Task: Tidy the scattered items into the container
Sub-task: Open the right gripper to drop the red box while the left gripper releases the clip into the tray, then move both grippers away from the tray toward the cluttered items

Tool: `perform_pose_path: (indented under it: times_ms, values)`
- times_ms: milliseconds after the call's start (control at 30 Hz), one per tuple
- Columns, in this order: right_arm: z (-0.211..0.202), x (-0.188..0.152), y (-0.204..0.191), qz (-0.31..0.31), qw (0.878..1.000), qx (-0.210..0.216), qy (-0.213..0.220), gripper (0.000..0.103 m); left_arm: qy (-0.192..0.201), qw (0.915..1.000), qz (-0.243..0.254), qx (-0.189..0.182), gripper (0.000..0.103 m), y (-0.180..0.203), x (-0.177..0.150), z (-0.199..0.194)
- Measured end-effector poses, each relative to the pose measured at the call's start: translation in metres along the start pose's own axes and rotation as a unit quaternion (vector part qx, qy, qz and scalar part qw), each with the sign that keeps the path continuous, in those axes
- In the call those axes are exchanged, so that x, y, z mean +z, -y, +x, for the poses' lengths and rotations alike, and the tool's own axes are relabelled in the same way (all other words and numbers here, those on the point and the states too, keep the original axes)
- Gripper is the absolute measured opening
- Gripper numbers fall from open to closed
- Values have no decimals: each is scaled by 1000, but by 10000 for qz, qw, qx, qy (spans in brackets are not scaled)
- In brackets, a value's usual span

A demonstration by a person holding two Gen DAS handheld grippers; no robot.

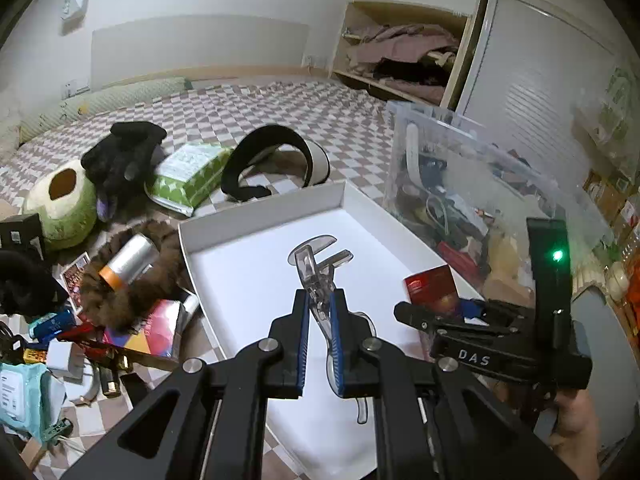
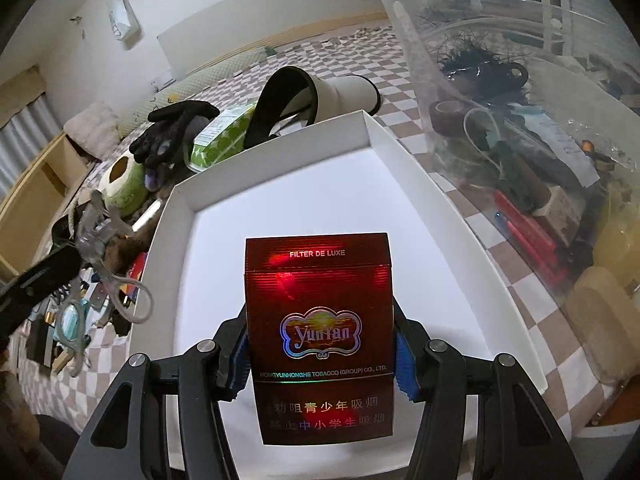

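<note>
A shallow white box (image 1: 256, 216) lies on the checkered bed, also in the right wrist view (image 2: 384, 136). My left gripper (image 1: 320, 340) is shut on a clear plastic clip (image 1: 316, 276) and holds it over the box. My right gripper (image 2: 322, 354) is shut on a dark red Yunyan cigarette pack (image 2: 320, 332) above the box floor; the pack (image 1: 432, 288) and right gripper (image 1: 404, 312) show at the box's right side in the left wrist view. The left gripper with the clip (image 2: 100, 236) shows at the left edge of the right wrist view.
A clear plastic bin (image 1: 472, 184) of mixed clutter stands right of the box. Left of the box lie a sun visor (image 1: 276, 152), green wipes pack (image 1: 188, 172), black glove (image 1: 120, 156), green plush (image 1: 64, 208), a silver tube (image 1: 128, 264) on brown fur, and small items.
</note>
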State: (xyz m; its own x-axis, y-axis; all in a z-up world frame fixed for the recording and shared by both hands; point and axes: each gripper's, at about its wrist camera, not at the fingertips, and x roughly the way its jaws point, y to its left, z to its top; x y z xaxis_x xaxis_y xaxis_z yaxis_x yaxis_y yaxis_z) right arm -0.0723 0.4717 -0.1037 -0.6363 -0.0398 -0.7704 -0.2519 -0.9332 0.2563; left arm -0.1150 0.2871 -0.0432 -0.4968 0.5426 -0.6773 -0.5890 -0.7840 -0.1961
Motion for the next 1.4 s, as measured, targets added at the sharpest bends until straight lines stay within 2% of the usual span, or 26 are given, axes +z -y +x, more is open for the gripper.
perform_pose_path:
  times_ms: [33,67,567,600,700,967,1000,1033,1067,1133,1200,1267,1300,1333,1400]
  values:
    - [0,0,1,12,10000,-11,4,70,-36,10000,3,-2,11,0,-1,2]
    - [0,0,1,13,10000,-24,16,73,-68,10000,3,3,11,0,-2,5]
    - [-3,-2,1,137,9997,191,31,73,-558,9984,-76,-10,11,-4,-22,35]
    - [-3,-2,1,144,9997,202,32,73,-567,9984,-82,-8,14,-4,-23,36]
    - [-4,-2,1,172,9996,235,36,73,-574,9983,-105,-33,44,-5,-24,36]
    - [-10,-2,0,274,9990,340,99,73,-532,9985,-129,-51,45,-6,-25,31]
    - [-11,-2,-1,283,9989,354,108,73,-522,9985,-134,-31,51,-7,-25,30]
    - [-11,-1,-1,288,9989,363,115,73,-505,9986,-139,-1,62,-7,-25,29]
    - [-13,-1,-2,290,9988,368,127,74,-477,9988,-148,21,66,-8,-25,28]
    - [-15,-1,-5,281,9988,367,163,82,-422,9990,-163,21,68,-10,-25,24]
    - [-18,-1,-8,254,9988,368,203,82,-389,9991,-150,47,69,-11,-25,21]
    - [-20,0,-12,238,9988,369,222,82,-350,9993,-137,91,77,-12,-25,17]
    - [-21,0,-13,237,9987,373,238,82,-319,9993,-139,123,85,-13,-25,15]
    - [-22,0,-14,243,9986,384,261,84,-277,9994,-156,132,90,-14,-25,12]
    - [-25,1,-17,276,9982,414,339,98,-221,9995,-193,122,94,-17,-24,7]
